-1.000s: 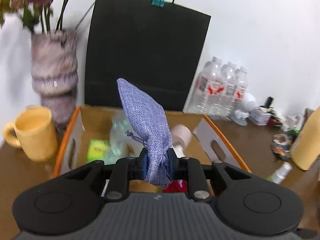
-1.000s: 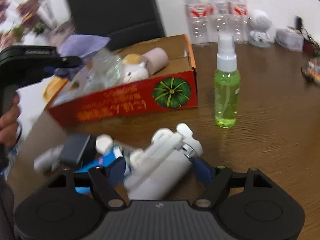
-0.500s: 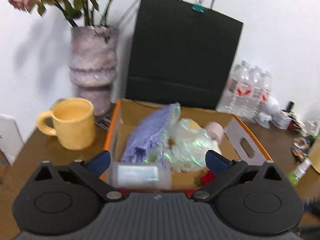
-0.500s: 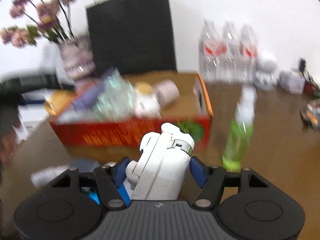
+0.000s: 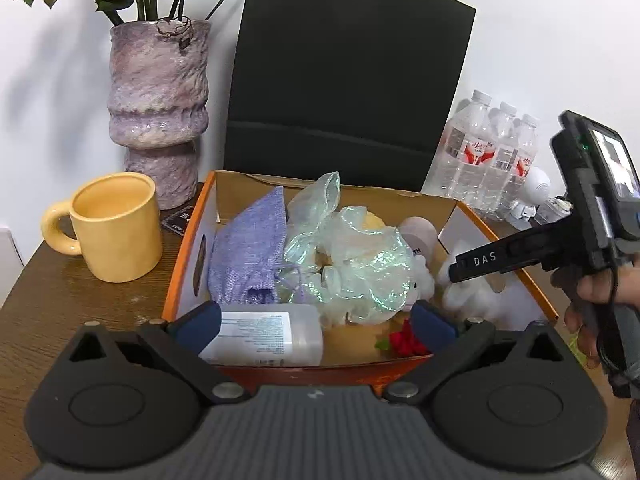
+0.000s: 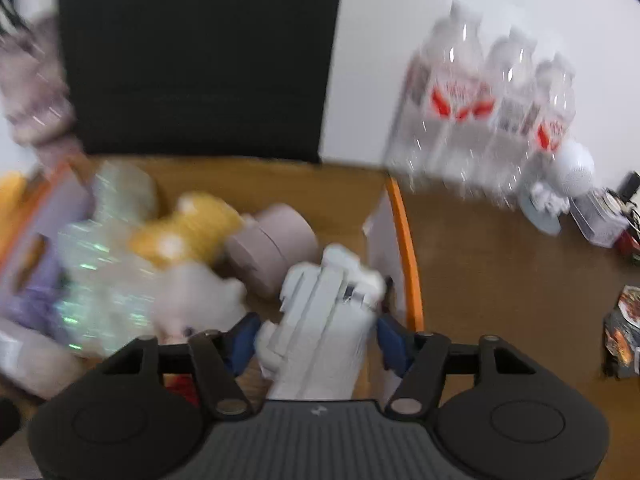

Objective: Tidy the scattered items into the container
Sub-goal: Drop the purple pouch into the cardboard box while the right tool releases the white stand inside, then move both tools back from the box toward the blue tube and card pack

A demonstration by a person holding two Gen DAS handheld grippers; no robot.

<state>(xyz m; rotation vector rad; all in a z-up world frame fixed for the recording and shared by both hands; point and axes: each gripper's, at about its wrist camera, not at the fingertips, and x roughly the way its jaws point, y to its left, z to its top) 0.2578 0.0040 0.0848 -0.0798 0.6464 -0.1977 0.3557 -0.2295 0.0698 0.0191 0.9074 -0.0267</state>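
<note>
Since 1 s ago the purple pouch (image 5: 244, 256) dropped from the left gripper (image 5: 316, 320), now wide and empty, into the cardboard box (image 5: 182, 264), left side, while the right gripper (image 6: 316, 340), jaws closing on a white toy (image 6: 324, 312), hangs over the box's right end.

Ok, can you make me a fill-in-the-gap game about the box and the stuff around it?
1. The mug beside the box is ____ in colour.
2. The purple pouch lies ____ the box.
3. The left hand-held gripper holds ____.
4. The right hand-held gripper carries a ____ toy over the box.

Missing words: yellow; inside; nothing; white
</note>
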